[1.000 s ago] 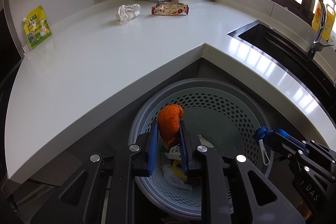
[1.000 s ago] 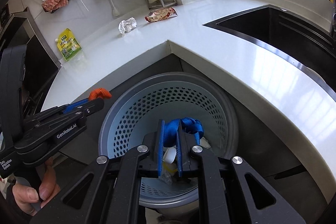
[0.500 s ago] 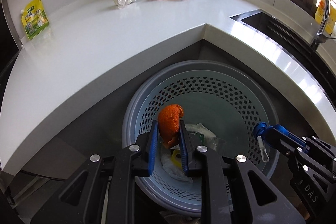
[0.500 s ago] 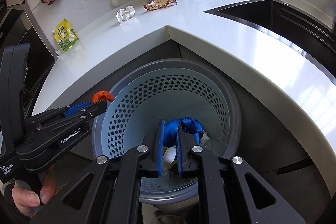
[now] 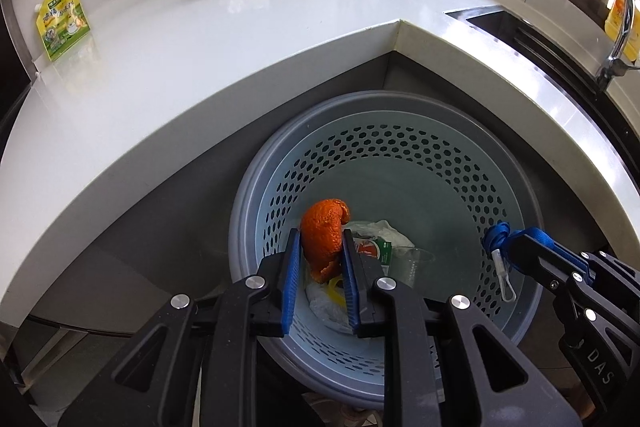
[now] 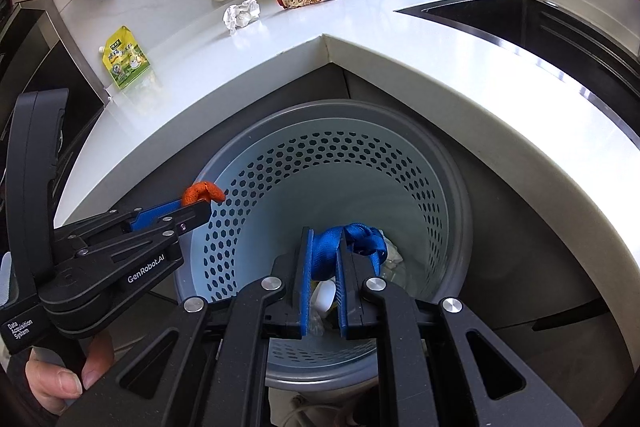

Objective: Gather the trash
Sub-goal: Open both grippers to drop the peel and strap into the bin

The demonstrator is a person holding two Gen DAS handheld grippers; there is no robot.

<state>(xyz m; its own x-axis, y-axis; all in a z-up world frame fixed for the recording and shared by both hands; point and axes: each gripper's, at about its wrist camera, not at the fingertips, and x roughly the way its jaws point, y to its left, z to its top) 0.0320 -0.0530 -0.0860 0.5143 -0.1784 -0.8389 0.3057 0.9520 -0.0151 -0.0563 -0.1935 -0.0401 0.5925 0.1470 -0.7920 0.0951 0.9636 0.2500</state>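
Over the bin (image 5: pixel 516 163), left hand-held gripper (image 5: pixel 320 263) clamps orange peel (image 5: pixel 322 231), right hand-held gripper (image 6: pixel 322 263) clamps blue strap (image 6: pixel 352 243); releasing likely comes next, then desk (image 5: pixel 200 67) litter at 12 o'clock.

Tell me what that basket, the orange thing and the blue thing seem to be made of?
The basket looks like moulded matte plastic, pale blue with punched hexagonal holes. The orange thing in the left tool looks like citrus peel: pitted, curled skin. The blue thing in the right tool seems to be woven fabric strap, softly folded.
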